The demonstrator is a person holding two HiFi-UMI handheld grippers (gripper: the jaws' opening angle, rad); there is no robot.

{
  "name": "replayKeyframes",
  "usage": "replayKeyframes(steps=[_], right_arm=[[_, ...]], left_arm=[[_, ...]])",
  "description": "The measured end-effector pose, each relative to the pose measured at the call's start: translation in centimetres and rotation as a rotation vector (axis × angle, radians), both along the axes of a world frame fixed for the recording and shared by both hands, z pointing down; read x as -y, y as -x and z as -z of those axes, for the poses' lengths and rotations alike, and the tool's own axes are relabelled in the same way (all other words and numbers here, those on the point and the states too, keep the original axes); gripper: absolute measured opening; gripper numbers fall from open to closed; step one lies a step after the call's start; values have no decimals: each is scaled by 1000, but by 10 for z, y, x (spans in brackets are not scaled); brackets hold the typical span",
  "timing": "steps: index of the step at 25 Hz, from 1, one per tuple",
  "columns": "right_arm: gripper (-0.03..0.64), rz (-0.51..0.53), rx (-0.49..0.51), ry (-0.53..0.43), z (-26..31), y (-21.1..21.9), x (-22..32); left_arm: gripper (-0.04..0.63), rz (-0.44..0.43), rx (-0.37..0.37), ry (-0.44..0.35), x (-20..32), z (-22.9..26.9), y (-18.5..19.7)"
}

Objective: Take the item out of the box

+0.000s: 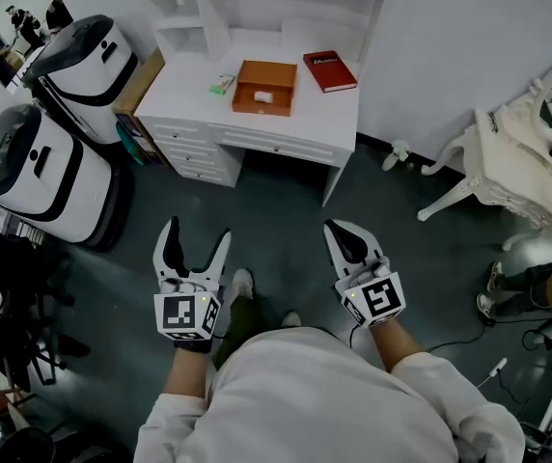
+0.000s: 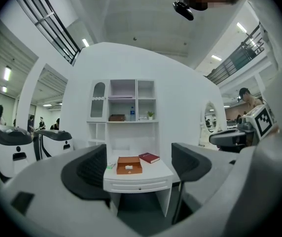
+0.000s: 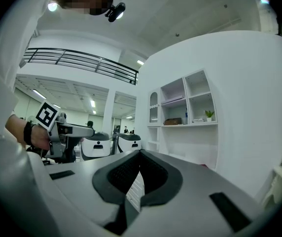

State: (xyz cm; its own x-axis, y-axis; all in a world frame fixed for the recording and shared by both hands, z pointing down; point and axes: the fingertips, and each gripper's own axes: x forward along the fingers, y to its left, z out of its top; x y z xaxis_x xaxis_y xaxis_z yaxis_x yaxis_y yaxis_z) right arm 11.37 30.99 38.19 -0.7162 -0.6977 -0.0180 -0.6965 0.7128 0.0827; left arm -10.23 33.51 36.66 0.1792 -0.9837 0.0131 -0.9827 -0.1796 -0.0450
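An orange open box sits on the white desk far ahead of me, with a small white item lying inside it. The left gripper view shows the same box and item between its spread jaws, well out of reach. Low over the dark floor, my left gripper is open and holds nothing. Beside it my right gripper is shut and empty, its black fingertips meeting.
A red book lies right of the box and a small green thing left of it. Two white rounded machines stand left of the desk. An ornate white chair stands at the right. Shelves rise behind the desk.
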Motion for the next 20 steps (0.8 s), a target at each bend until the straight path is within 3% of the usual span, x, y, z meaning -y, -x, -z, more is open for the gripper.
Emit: replayKeyframes(steps=[9, 20], right_arm=[[23, -1, -27, 13, -9, 13, 52], [23, -83, -63, 47, -14, 31, 167]], left_arm=[[407, -1, -35, 24, 56, -20, 12], [407, -95, -44, 49, 193, -27, 29]])
